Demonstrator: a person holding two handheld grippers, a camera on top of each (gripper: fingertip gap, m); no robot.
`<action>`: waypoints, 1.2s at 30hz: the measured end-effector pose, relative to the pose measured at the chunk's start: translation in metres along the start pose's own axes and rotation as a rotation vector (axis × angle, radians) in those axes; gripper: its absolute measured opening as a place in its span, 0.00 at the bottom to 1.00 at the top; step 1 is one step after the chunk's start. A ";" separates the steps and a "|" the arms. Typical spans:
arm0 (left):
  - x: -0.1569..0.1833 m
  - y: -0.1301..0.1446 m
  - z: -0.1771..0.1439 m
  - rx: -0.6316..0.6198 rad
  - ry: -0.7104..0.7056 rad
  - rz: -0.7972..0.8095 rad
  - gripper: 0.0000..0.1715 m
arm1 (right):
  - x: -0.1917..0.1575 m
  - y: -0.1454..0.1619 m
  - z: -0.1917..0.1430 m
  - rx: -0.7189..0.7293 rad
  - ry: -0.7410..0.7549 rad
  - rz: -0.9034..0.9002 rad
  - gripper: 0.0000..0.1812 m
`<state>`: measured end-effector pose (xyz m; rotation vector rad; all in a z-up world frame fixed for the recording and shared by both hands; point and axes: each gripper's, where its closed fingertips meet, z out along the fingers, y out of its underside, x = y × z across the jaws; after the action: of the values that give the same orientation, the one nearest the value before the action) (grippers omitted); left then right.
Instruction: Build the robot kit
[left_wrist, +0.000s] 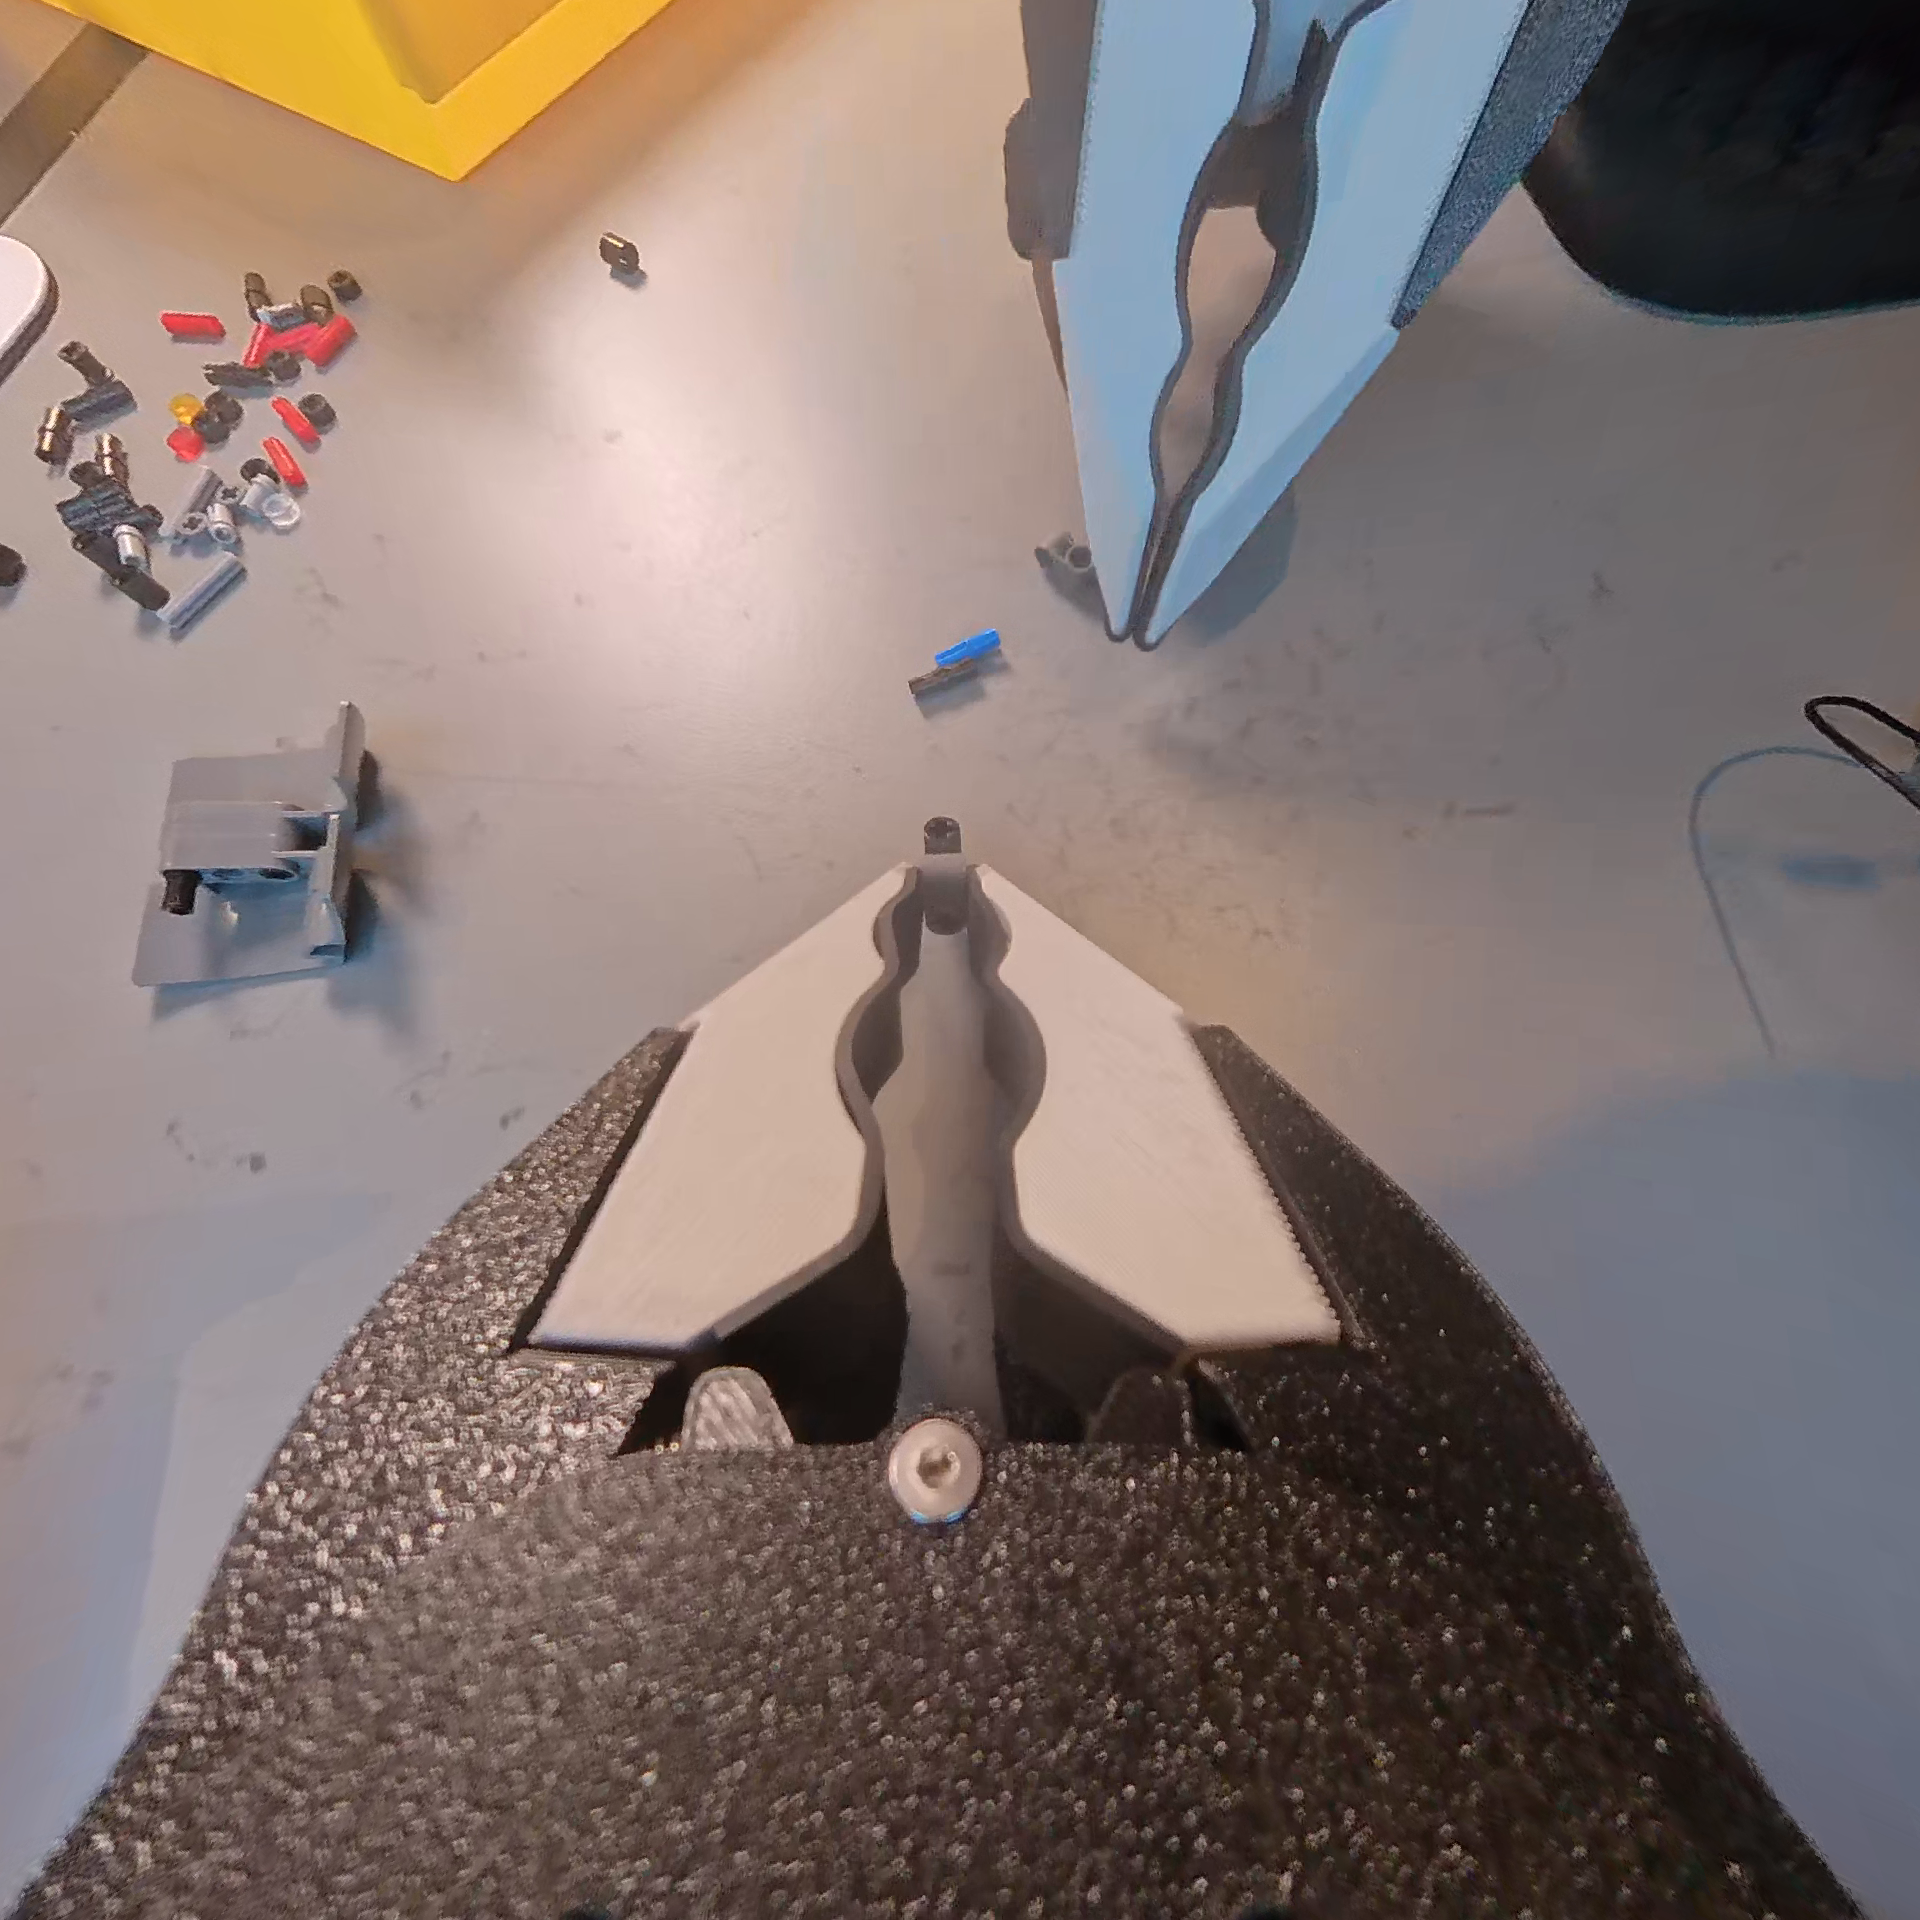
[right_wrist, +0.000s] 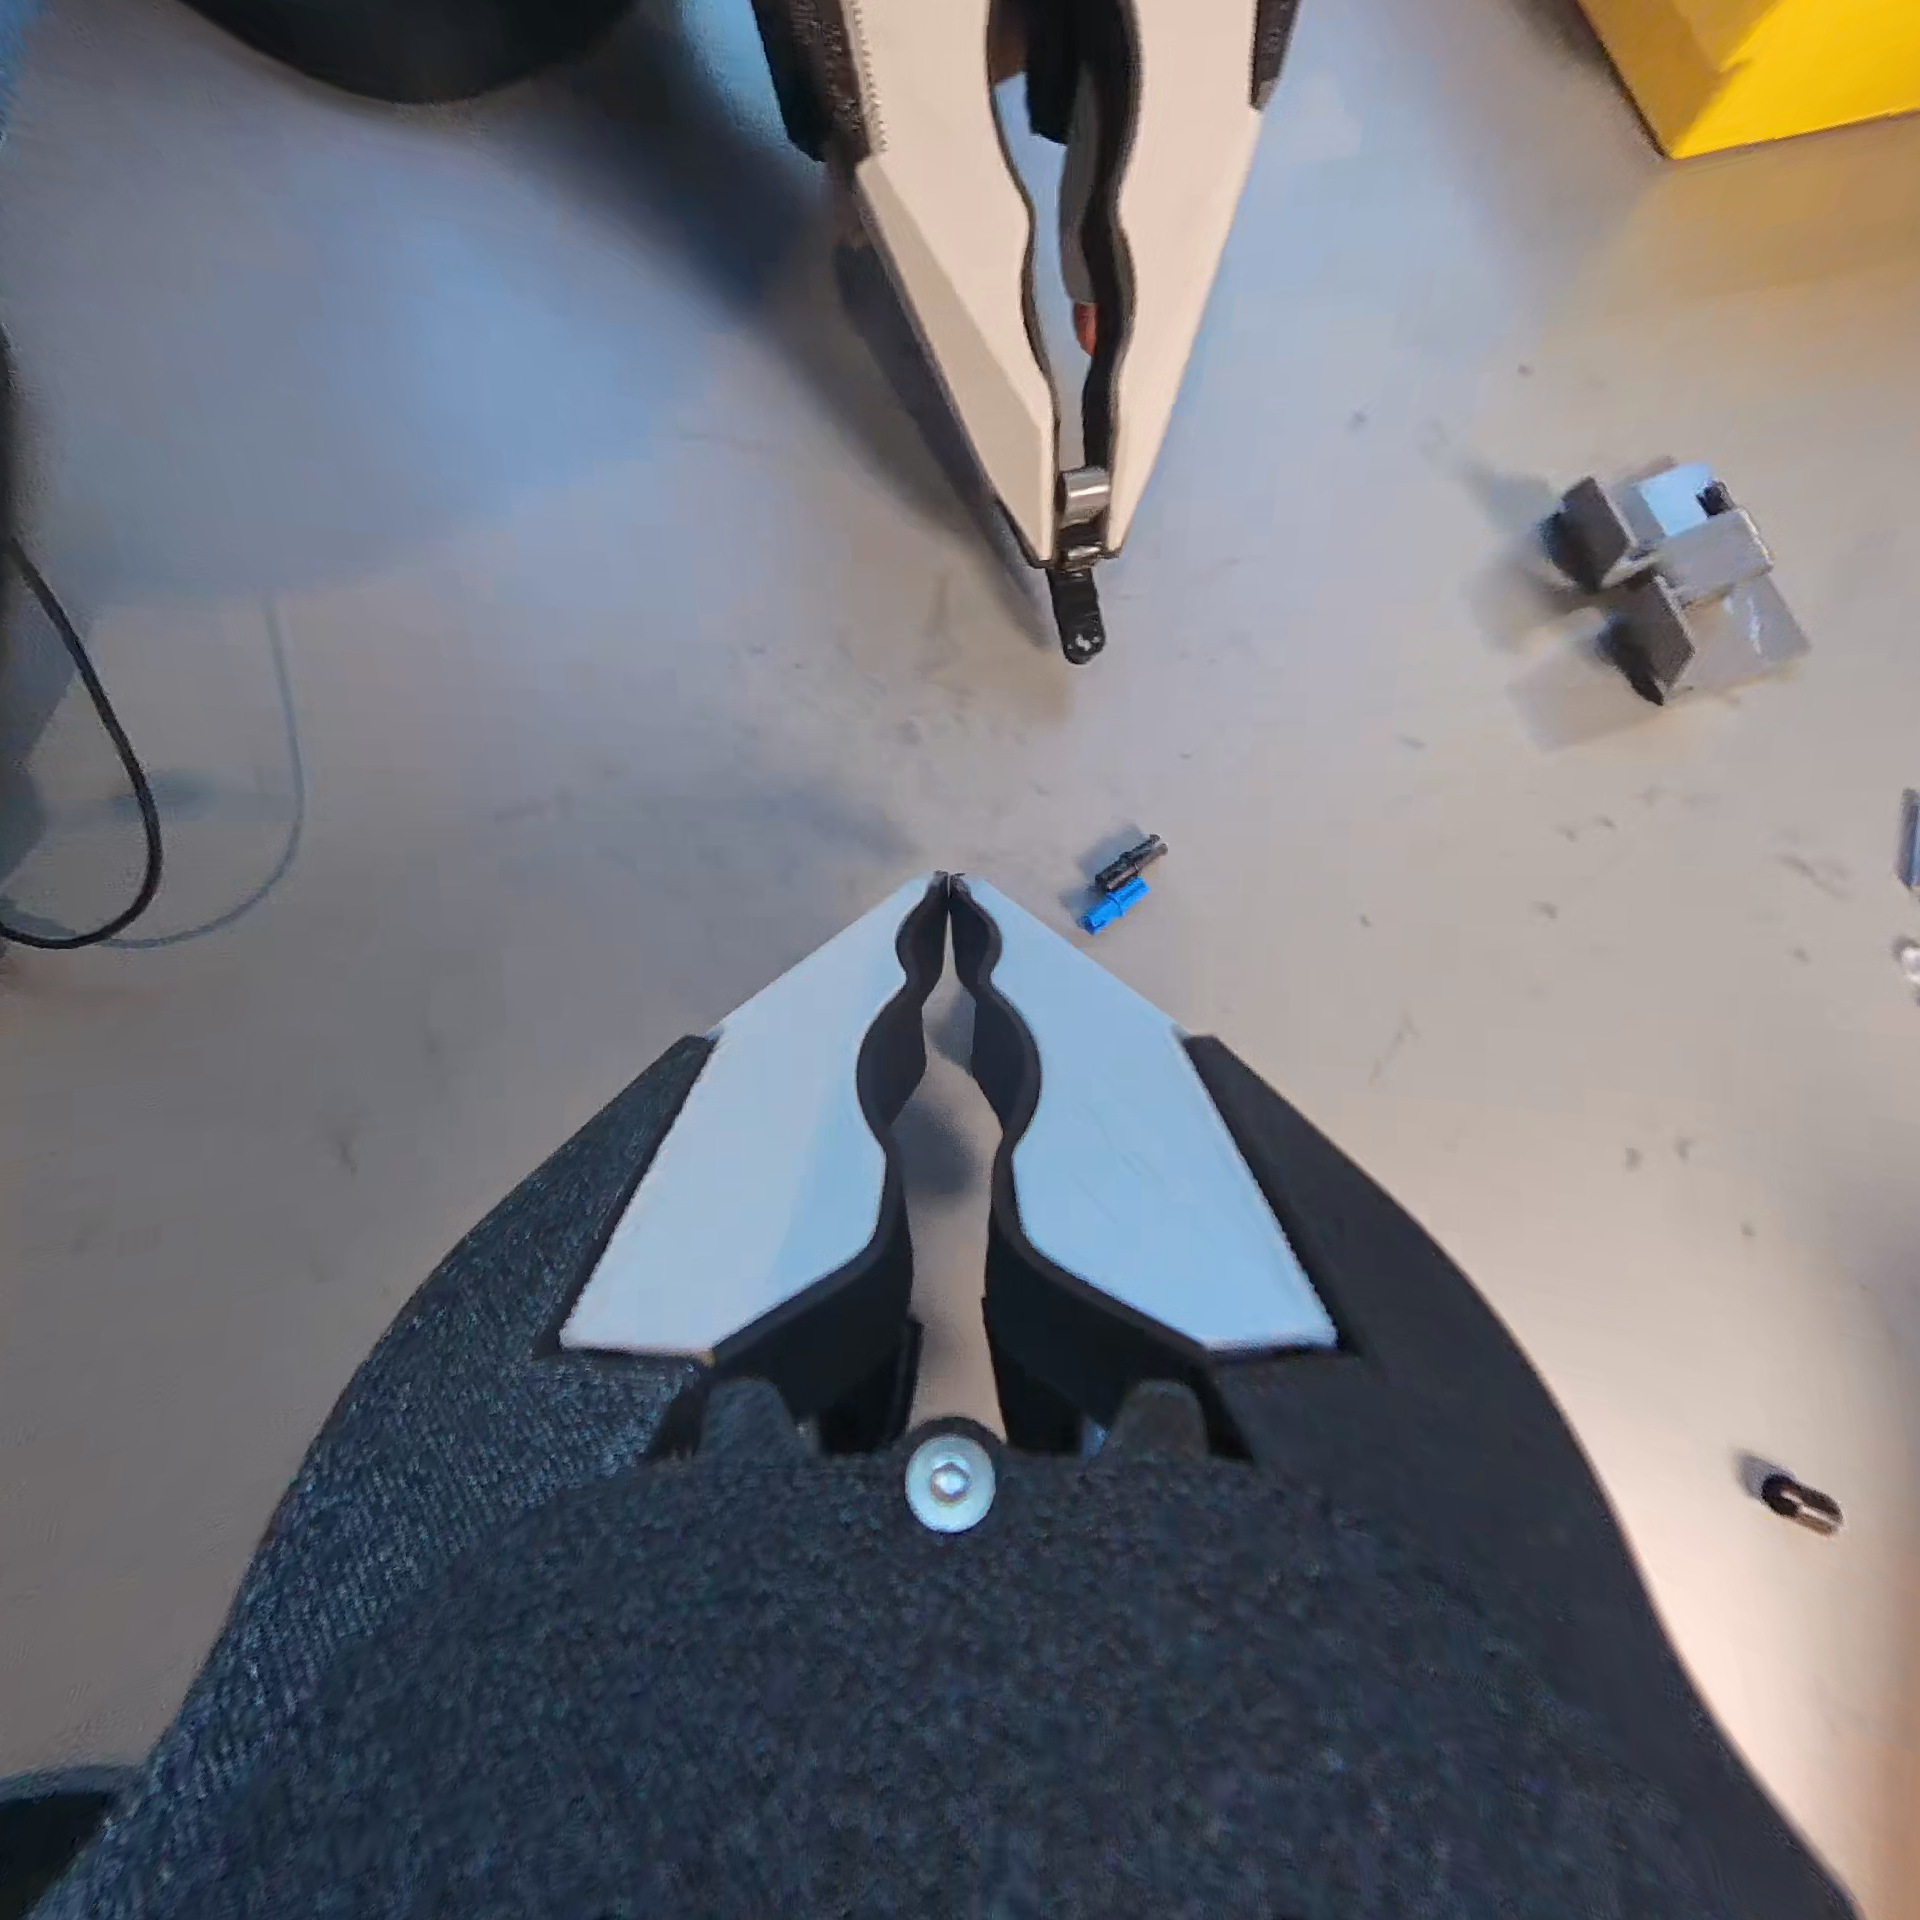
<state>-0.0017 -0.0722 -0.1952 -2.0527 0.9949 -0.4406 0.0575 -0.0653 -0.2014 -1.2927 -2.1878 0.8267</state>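
Observation:
My left gripper (left_wrist: 945, 883) is shut on a small dark grey connector piece with a black pin end (left_wrist: 945, 836) that sticks out past the tips. It also shows in the right wrist view (right_wrist: 1081, 556), with the black end (right_wrist: 1081, 629) hanging above the table. My right gripper (right_wrist: 948, 881) is shut, its tips pressed together with nothing visible between them. In the left wrist view it (left_wrist: 1138, 629) stands tip-down on the table beside a small black piece (left_wrist: 1065, 551). A blue pin (right_wrist: 1114, 909) and a black pin (right_wrist: 1130, 857) lie just right of its tips.
A grey block assembly (left_wrist: 260, 873) (right_wrist: 1662, 582) lies on the grey table. A pile of small red, black and grey parts (left_wrist: 187, 416) and a yellow box (left_wrist: 416, 73) are at the far left. A black cable (right_wrist: 104, 727) and a loose black piece (right_wrist: 1803, 1507) lie at the sides.

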 end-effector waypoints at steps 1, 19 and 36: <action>0.000 0.000 0.000 0.000 -0.001 0.001 0.04 | -0.001 -0.002 0.000 0.004 -0.001 -0.010 0.00; 0.010 0.009 0.008 -0.048 0.050 -0.004 0.04 | 0.037 0.013 0.007 -0.074 0.143 0.150 0.04; 0.010 0.011 0.007 -0.051 0.066 -0.018 0.07 | 0.035 -0.007 -0.007 0.060 0.161 0.110 0.02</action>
<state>0.0038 -0.0803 -0.2085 -2.1065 1.0368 -0.4996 0.0421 -0.0347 -0.1888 -1.4087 -1.9678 0.7948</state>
